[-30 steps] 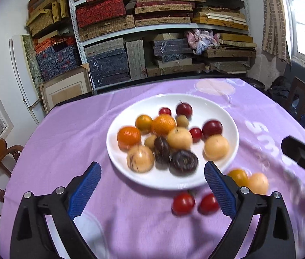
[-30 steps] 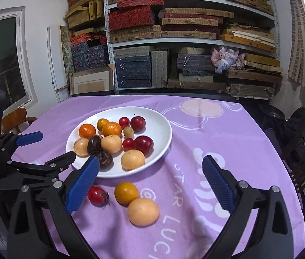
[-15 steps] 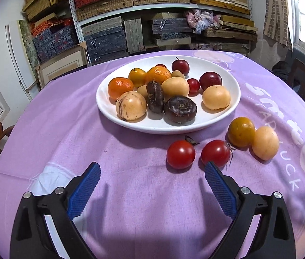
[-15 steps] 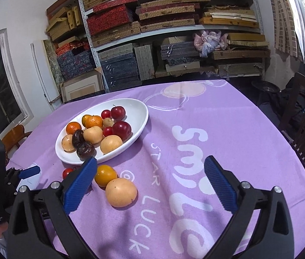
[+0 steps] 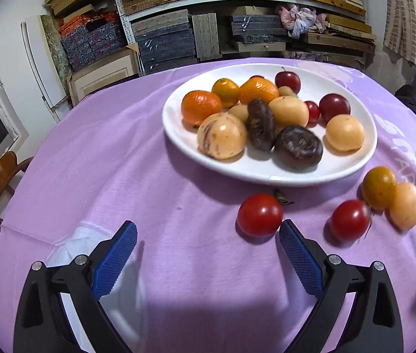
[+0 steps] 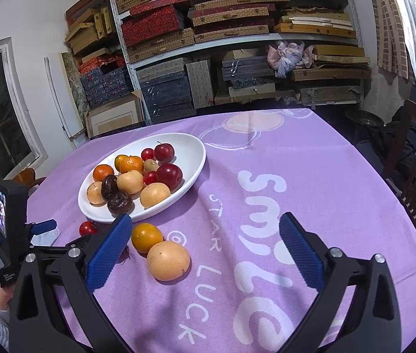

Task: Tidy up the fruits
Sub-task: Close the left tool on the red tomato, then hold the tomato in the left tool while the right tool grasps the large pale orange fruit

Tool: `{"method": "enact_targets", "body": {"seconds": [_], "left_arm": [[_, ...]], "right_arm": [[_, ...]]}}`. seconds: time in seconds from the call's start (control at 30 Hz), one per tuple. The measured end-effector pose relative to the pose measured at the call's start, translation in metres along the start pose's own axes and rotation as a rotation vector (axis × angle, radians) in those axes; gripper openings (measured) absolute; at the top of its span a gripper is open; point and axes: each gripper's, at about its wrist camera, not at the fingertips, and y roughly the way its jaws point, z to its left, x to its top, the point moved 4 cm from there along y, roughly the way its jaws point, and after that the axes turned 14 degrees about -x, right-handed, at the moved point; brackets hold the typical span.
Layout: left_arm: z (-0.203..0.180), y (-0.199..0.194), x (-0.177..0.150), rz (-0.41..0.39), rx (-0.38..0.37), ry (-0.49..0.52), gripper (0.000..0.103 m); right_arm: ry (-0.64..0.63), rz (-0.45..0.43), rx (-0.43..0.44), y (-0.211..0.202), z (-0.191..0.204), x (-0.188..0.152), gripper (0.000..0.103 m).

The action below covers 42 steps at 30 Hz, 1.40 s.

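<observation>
purple cloth [image 5: 178,264] held four loose fruits: near tomato [image 5: 260,214] just off our left gripper [image 5: 207,245], both grippers spread and empty; right gripper [image 6: 205,247] hung over it, white plate [image 5: 178,135] behind.

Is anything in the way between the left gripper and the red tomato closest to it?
Nothing visible. The left gripper is open, and only bare purple tablecloth lies between its fingers and the nearest red tomato. The tomato sits just ahead of the inner blue finger, a little off the gap's centre.
</observation>
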Motion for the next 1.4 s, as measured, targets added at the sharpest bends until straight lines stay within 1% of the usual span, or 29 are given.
{"method": "enact_targets", "body": {"seconds": [0.1,0.17,0.27,0.33,0.47,0.57,0.6,0.63,0.67,0.7,0.73,0.8,0.83,1.17,1.33,1.4], "left_arm": [[0.011,-0.003,-0.007,0.012,-0.033,-0.010,0.098],[0.019,-0.004,-0.008,0.010,-0.051,-0.041,0.098],[0.021,-0.002,-0.005,0.005,-0.082,-0.083,0.095],[0.012,0.001,-0.003,0.010,-0.104,-0.063,0.091],[-0.002,0.004,0.003,-0.002,-0.108,-0.022,0.091],[-0.009,0.008,0.008,-0.009,-0.115,-0.017,0.090],[-0.010,0.008,0.009,-0.009,-0.118,-0.014,0.084],[-0.013,0.008,0.007,-0.006,-0.126,-0.009,0.071],[-0.015,0.009,0.007,0.001,-0.133,-0.001,0.063],[-0.016,0.010,0.006,0.012,-0.145,0.005,0.046],[-0.018,0.010,0.005,0.016,-0.160,0.008,0.037],[-0.020,0.010,0.006,0.016,-0.153,0.017,0.032],[-0.022,0.010,0.006,0.016,-0.152,0.025,0.031],[-0.032,0.013,0.009,0.014,-0.133,0.066,0.030],[-0.039,0.018,0.013,0.017,-0.104,0.096,0.031],[-0.040,0.020,0.015,0.017,-0.104,0.094,0.031]], "right_arm": [[0.001,0.002,0.002,0.000,0.000,0.000,0.099],[0.002,0.009,0.007,0.002,0.001,-0.001,0.099],[-0.004,0.011,0.007,0.002,0.003,-0.001,0.099],[-0.003,0.012,0.008,0.002,0.003,-0.002,0.099],[-0.002,0.013,0.009,0.003,0.004,-0.002,0.099],[-0.002,0.012,0.010,0.003,0.004,-0.002,0.099],[-0.001,0.012,0.010,0.003,0.003,-0.002,0.099],[-0.001,0.012,0.011,0.003,0.003,-0.002,0.099],[0.000,0.013,0.011,0.003,0.004,-0.002,0.099],[0.000,0.012,0.010,0.003,0.003,-0.002,0.099],[0.000,0.012,0.010,0.003,0.004,-0.002,0.099],[0.000,0.013,0.010,0.003,0.004,-0.002,0.099],[0.000,0.013,0.011,0.003,0.003,-0.002,0.099],[-0.008,0.025,0.015,0.005,0.007,-0.005,0.099],[-0.006,0.031,0.016,0.007,0.008,-0.006,0.099],[-0.007,0.028,0.017,0.006,0.008,-0.006,0.099]]}}
